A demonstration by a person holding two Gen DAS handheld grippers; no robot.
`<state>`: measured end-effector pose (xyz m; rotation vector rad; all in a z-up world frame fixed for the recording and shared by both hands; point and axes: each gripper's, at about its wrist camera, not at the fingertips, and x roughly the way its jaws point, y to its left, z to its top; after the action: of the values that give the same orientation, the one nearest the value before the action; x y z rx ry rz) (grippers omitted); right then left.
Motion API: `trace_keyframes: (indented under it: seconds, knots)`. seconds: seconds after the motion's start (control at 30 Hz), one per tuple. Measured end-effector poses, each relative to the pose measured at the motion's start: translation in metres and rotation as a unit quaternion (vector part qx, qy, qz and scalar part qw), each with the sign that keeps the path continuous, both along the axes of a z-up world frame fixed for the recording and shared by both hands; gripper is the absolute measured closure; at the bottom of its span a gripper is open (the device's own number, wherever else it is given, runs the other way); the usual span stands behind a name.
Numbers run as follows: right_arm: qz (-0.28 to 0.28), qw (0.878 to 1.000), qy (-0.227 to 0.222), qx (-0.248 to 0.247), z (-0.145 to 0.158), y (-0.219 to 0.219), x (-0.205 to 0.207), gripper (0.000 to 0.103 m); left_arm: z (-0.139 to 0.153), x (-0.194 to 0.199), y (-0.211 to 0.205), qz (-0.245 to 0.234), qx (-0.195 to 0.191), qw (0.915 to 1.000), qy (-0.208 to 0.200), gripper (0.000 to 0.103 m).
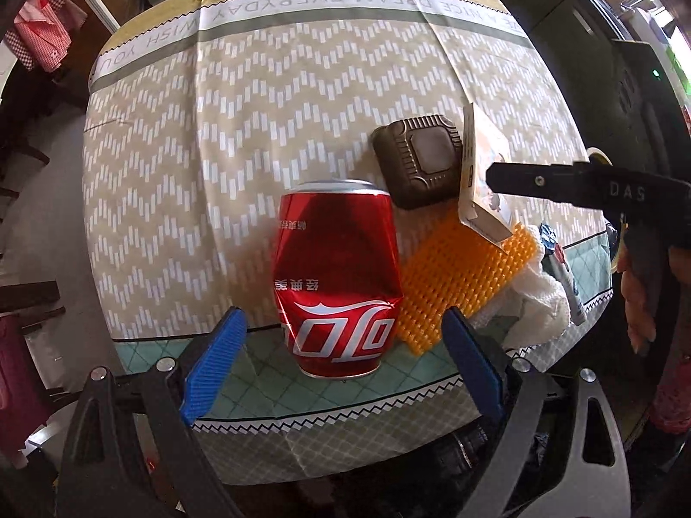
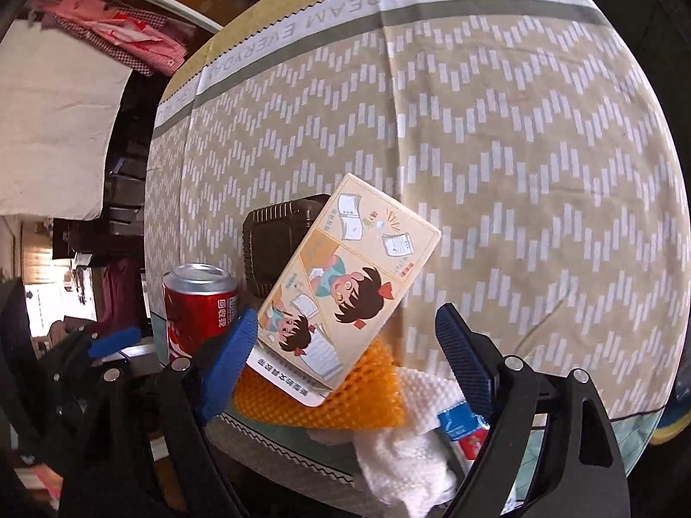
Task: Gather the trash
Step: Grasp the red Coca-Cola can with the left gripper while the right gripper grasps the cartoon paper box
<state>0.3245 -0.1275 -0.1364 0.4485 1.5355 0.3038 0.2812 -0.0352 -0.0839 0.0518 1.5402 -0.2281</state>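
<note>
A dented red cola can (image 1: 339, 278) stands upright near the table's front edge; it also shows in the right wrist view (image 2: 198, 308). My left gripper (image 1: 341, 341) is open, its blue pads either side of the can's base, not touching. A cartoon-printed cardboard box (image 2: 345, 293) leans on an orange foam net (image 2: 345, 393) and a brown plastic tray (image 1: 419, 159). My right gripper (image 2: 345, 345) is open around the box's lower end, its left pad close to the box; it shows from the side in the left wrist view (image 1: 490, 179).
A white foam net (image 2: 410, 453) and a small blue-and-red wrapper (image 2: 464, 429) lie at the front edge beside the orange net. A patterned tablecloth (image 1: 259, 99) covers the table. Red checked cloth (image 2: 121, 30) hangs off to the left.
</note>
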Motion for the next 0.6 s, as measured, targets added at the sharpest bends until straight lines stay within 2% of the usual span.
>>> trace_keyframes:
  seconds: [0.13,0.27,0.33,0.4,0.43,0.5,0.6]
  knots:
    - [-0.019,1.0,0.017,-0.017,-0.005,0.015,0.012,0.019,0.002,-0.006,0.002,-0.018,0.005,0.9998,-0.006,0.016]
    - [-0.015,0.998,0.031,-0.043,-0.013,0.025,0.018,0.019,0.0,-0.008,0.002,-0.028,0.01,0.9995,-0.01,0.016]
    - [-0.011,0.997,0.04,-0.059,-0.019,0.028,0.02,0.028,-0.001,-0.007,0.0,-0.032,0.011,0.9993,-0.014,0.016]
    - [0.002,0.998,0.031,-0.057,-0.018,0.03,0.022,0.032,-0.003,-0.004,-0.002,-0.033,0.009,0.9993,-0.014,0.016]
    - [0.011,0.998,0.026,-0.057,-0.016,0.031,0.022,0.039,-0.005,-0.001,-0.003,-0.034,0.009,0.9993,-0.013,0.016]
    - [0.017,0.997,0.008,-0.079,-0.007,0.031,0.021,0.043,-0.01,0.003,-0.006,-0.032,0.009,0.9994,-0.01,0.016]
    - [0.027,0.996,-0.01,-0.082,0.005,0.024,0.015,0.044,-0.015,0.01,-0.008,-0.027,0.013,0.9995,-0.006,0.016]
